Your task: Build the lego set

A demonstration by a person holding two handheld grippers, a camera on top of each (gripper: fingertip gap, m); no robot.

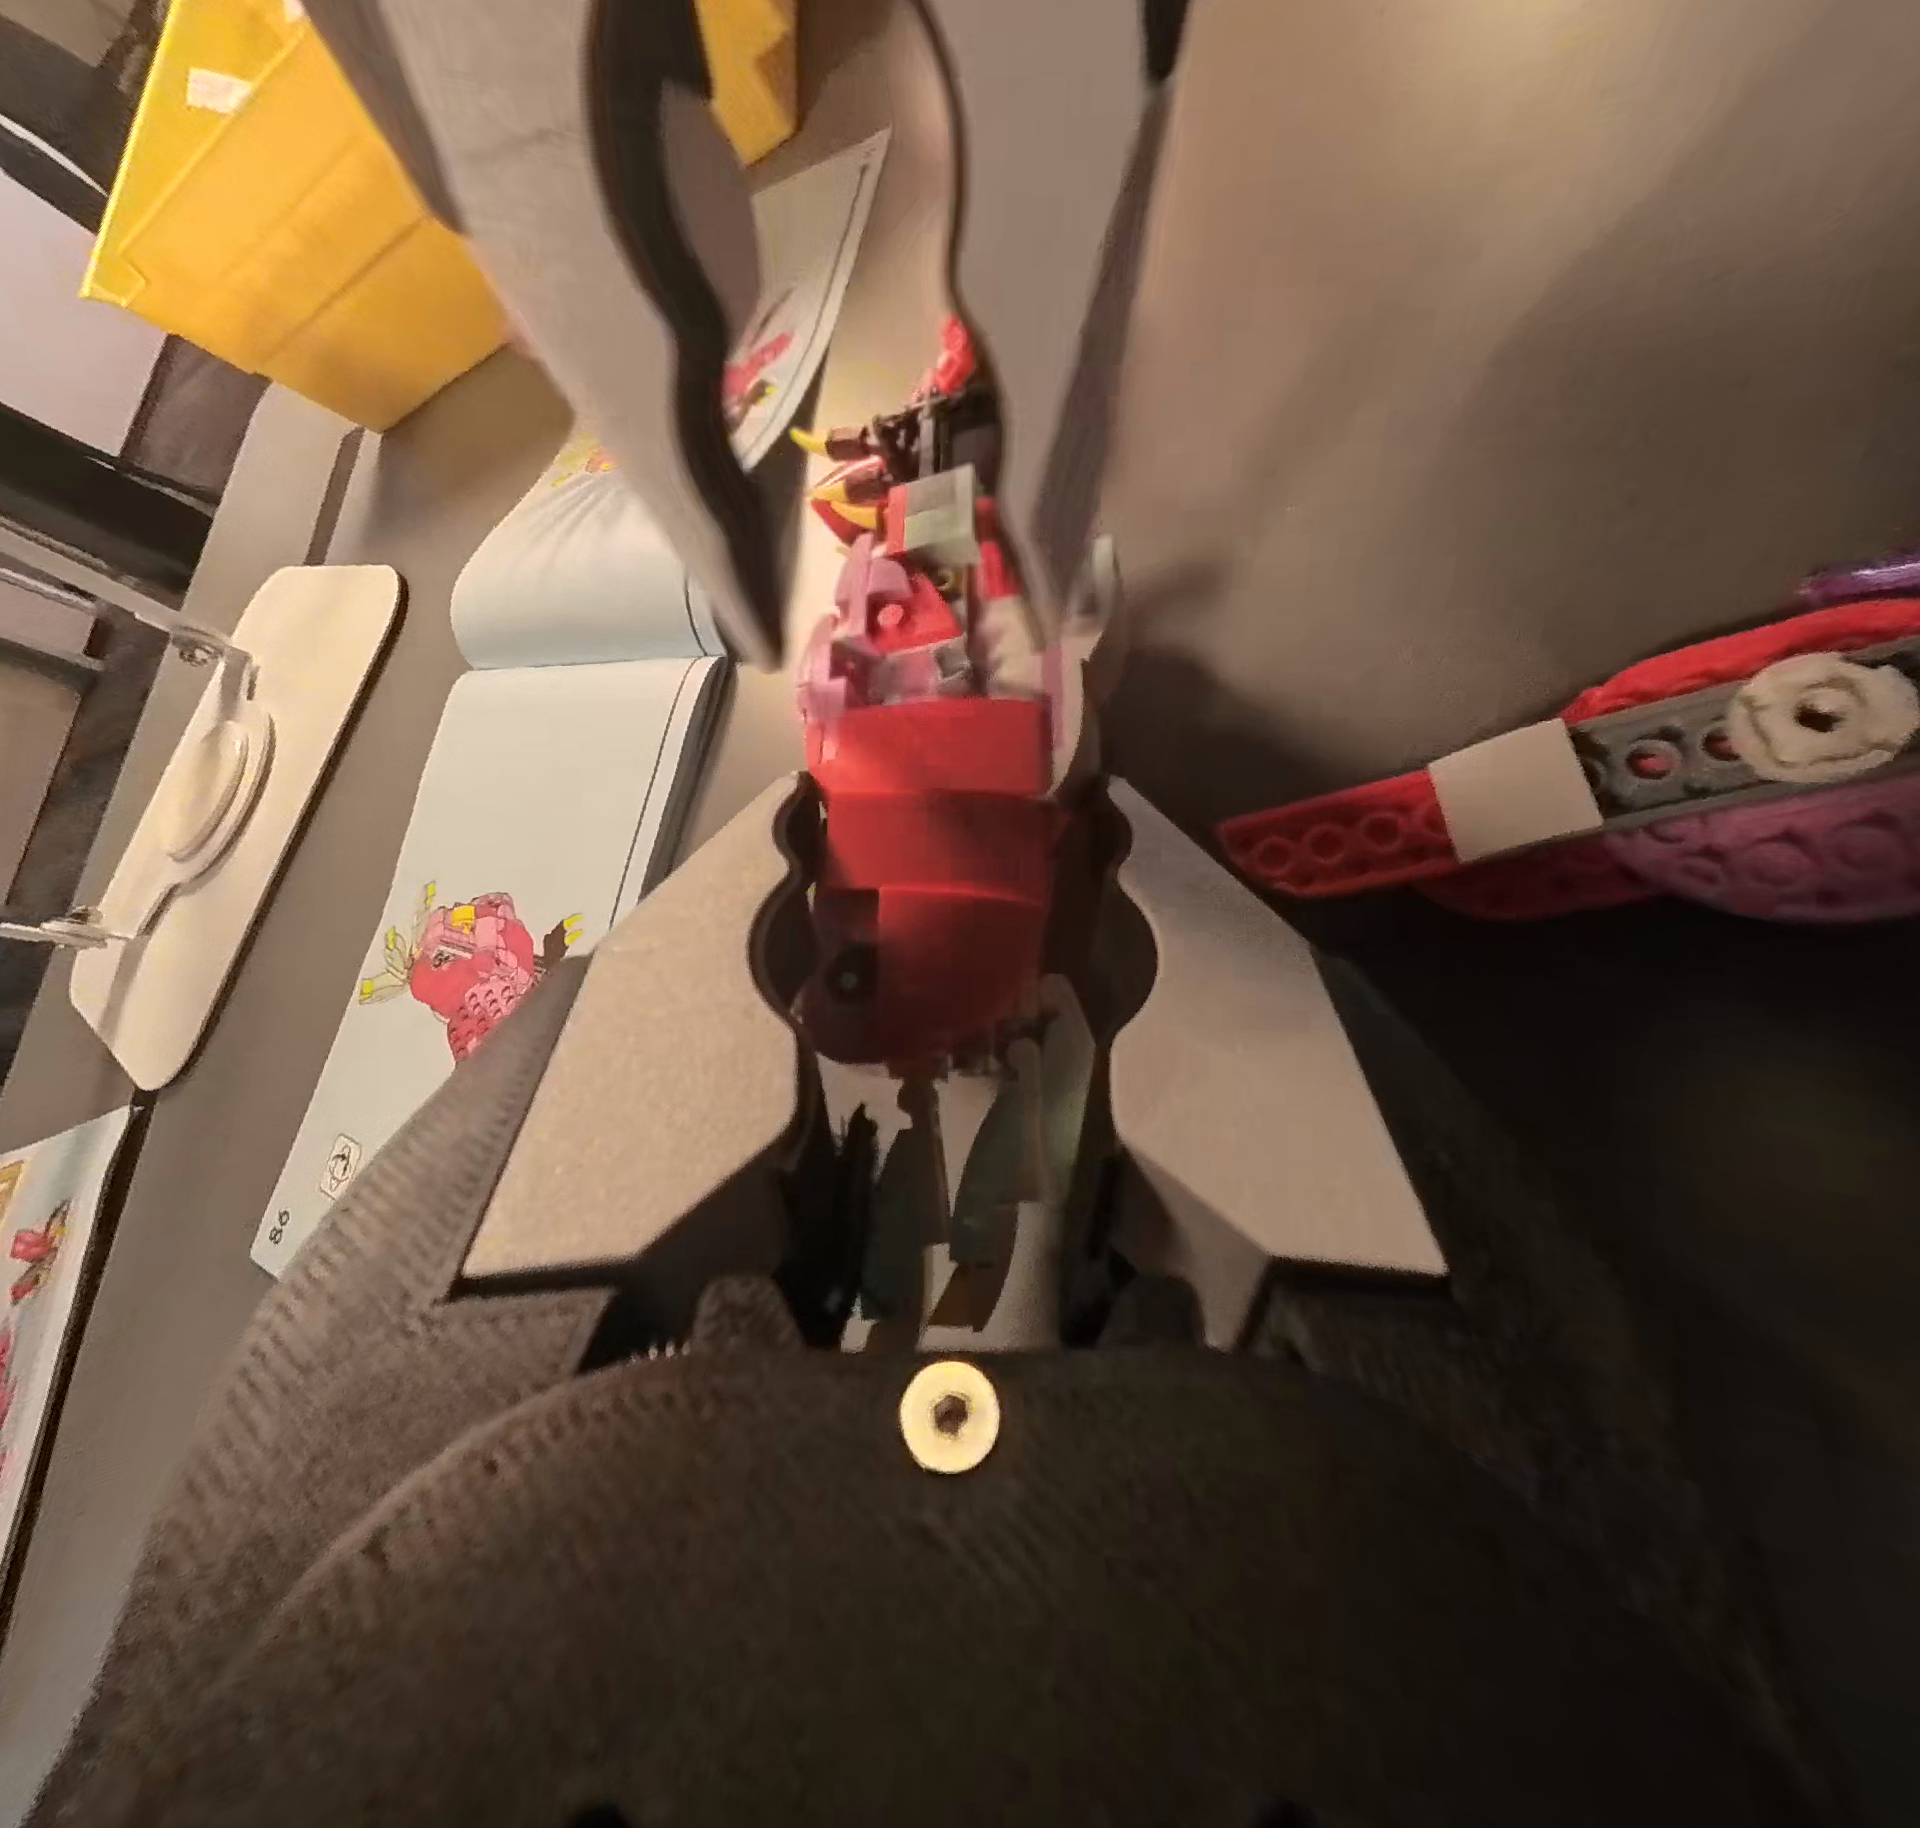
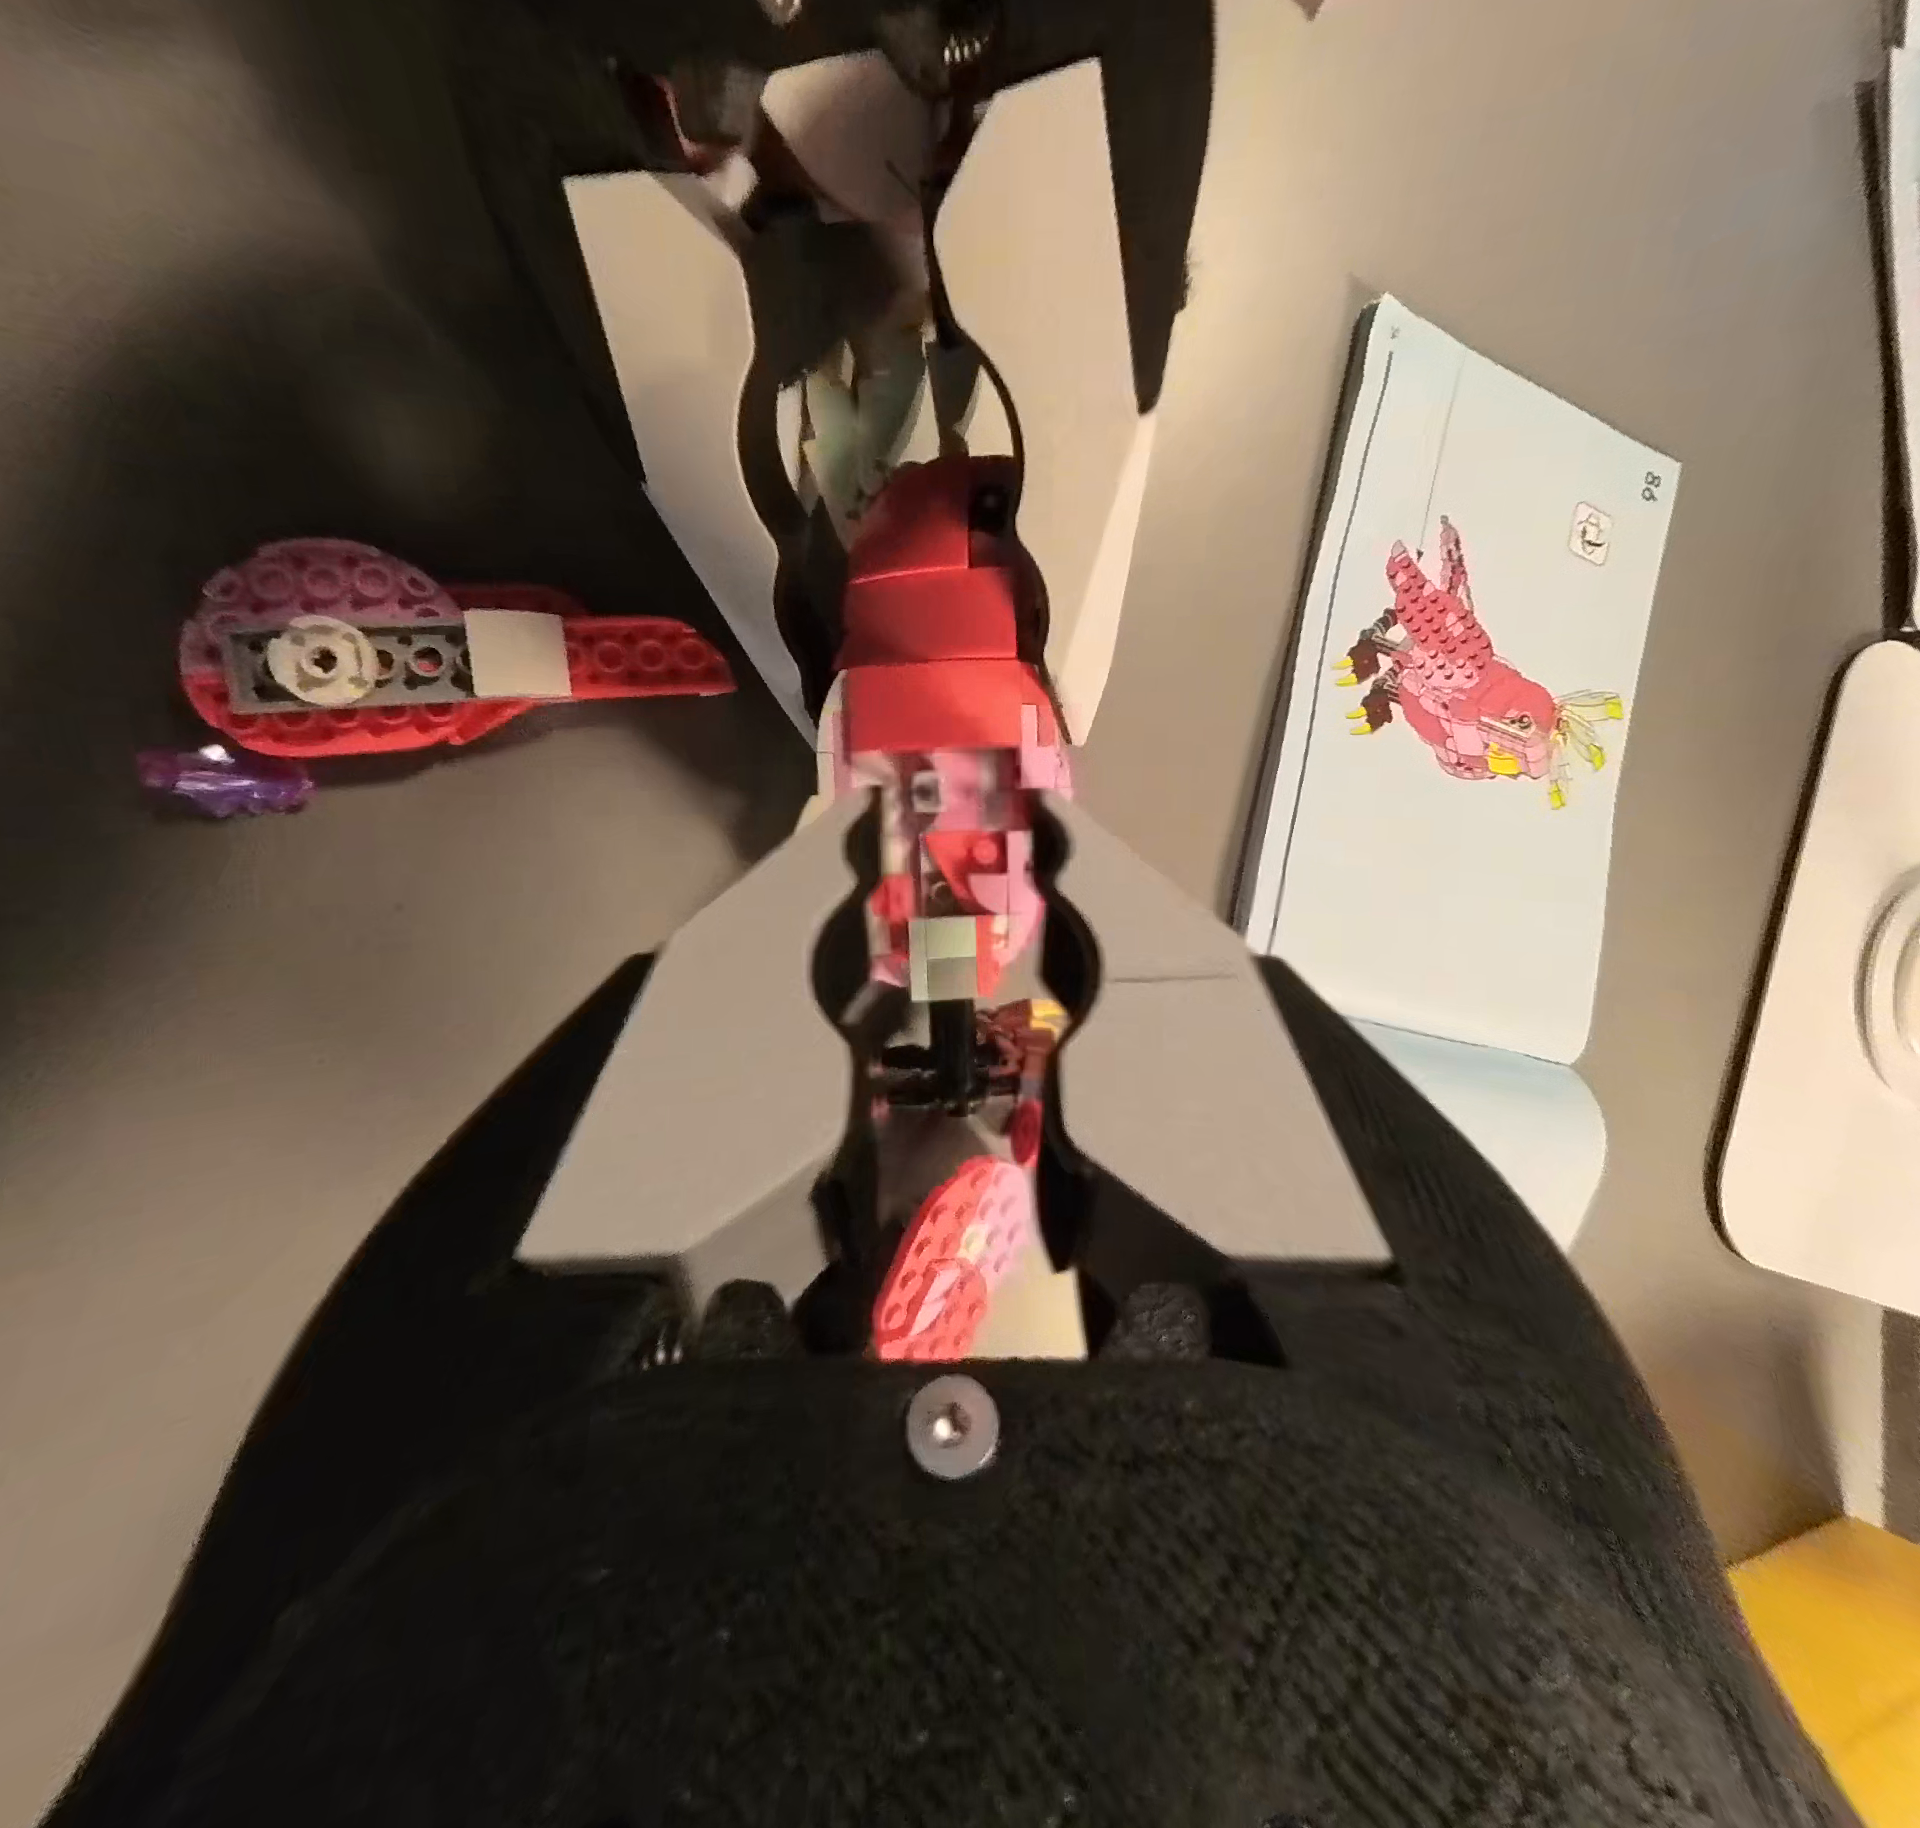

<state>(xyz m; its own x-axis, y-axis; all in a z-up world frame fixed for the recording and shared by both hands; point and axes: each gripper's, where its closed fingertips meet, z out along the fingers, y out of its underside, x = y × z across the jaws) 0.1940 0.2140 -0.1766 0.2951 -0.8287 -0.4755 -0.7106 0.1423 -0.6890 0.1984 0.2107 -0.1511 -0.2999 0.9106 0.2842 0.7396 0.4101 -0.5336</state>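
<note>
Both grippers, left gripper (image 1: 940,843) and right gripper (image 2: 951,822), seemingly clamp opposite ends of the red brick model (image 2: 935,656).

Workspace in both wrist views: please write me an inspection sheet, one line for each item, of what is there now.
Surface: grey table, dim light.
Job's things: red and pink brick model held between both grippers; loose red and purple wing piece lying apart on the table.
Clutter: open instruction booklet; yellow bin; white board with clear stand.
Grippers: left gripper has its fingers around the model's red end; right gripper has its fingers around the pink end.
Cables: nothing seen.
Surroundings: nothing seen beyond the table edge.
</note>
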